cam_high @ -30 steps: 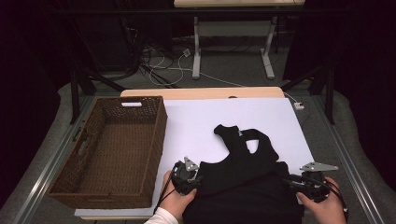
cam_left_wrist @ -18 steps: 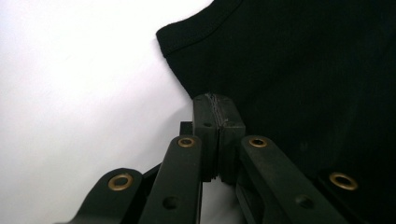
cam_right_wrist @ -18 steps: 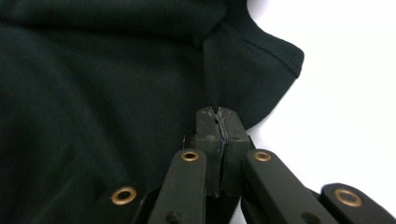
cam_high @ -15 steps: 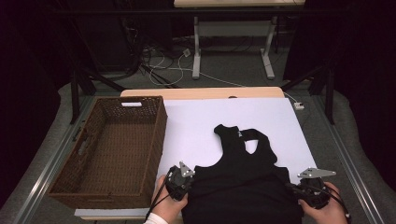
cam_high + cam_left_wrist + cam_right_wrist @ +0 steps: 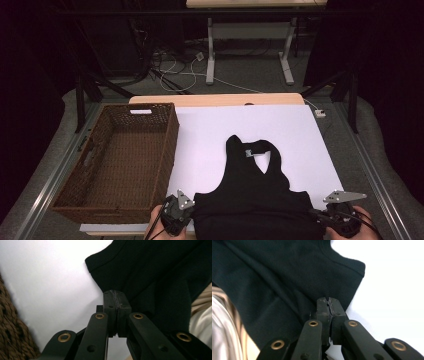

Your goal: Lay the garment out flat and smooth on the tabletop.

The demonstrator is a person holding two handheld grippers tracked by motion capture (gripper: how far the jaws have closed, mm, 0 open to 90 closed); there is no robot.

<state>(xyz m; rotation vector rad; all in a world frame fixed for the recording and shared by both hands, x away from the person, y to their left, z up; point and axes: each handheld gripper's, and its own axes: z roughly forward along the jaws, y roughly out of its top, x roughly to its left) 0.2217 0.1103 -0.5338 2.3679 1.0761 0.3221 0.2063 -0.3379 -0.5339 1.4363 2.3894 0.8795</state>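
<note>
Our fingers [image 5: 110, 305] on the left gripper [image 5: 189, 215] are pinched tight on the black top's [image 5: 255, 200] left edge; the right gripper [image 5: 316, 216] has just been closing and pinches the right edge. The gripper views show cloth caught between the pads. From above we see the top lying on the white table [image 5: 210, 135], near edge, right of the wicker basket [image 5: 120, 160].

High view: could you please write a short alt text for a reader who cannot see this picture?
A black sleeveless top lies on a white table, and a person grips its two sides with the left gripper and the right gripper, both shut on the cloth. An empty brown wicker basket stands to its left.
</note>
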